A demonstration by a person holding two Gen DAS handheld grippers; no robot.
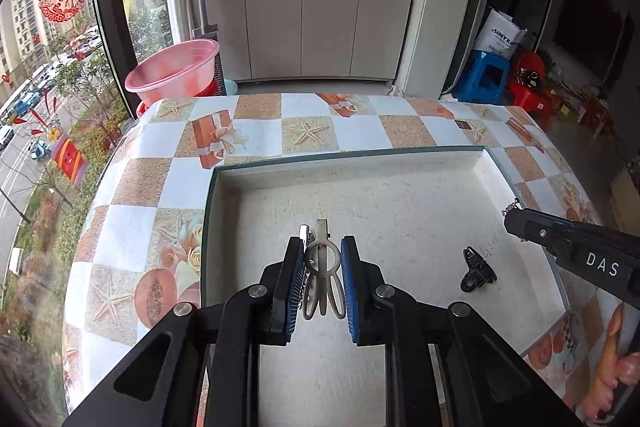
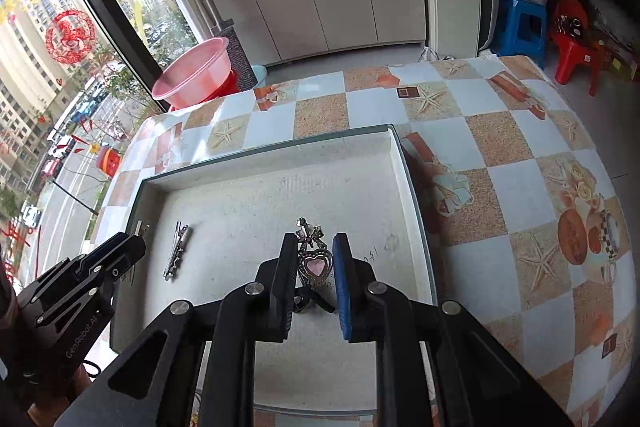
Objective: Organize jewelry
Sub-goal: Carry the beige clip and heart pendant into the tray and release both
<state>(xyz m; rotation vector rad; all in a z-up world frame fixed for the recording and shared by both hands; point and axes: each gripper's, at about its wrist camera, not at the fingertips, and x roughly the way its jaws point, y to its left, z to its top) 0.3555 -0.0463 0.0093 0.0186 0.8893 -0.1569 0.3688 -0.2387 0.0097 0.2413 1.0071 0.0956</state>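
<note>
My left gripper (image 1: 323,243) is shut on a beige hair clip (image 1: 322,267) with looped ends, held over the white tray (image 1: 344,157). My right gripper (image 2: 315,241) is shut on a pink heart ornament (image 2: 316,263) with a jewelled bow on top, also above the tray (image 2: 272,151). A black claw clip (image 1: 476,269) lies on the tray floor to the right; in the right wrist view the black claw clip (image 2: 310,301) lies just under the heart ornament. A silver bar clip (image 2: 178,251) lies on the tray's left side. Each gripper shows in the other's view, the right gripper (image 1: 520,223) and the left gripper (image 2: 128,247).
The tray rests on a table with a checkered starfish cloth (image 1: 260,123). Beyond the table's far left corner stands a pink basin (image 1: 174,73). Blue (image 2: 520,27) and red stools (image 2: 572,47) stand on the floor at the far right, white cabinets behind.
</note>
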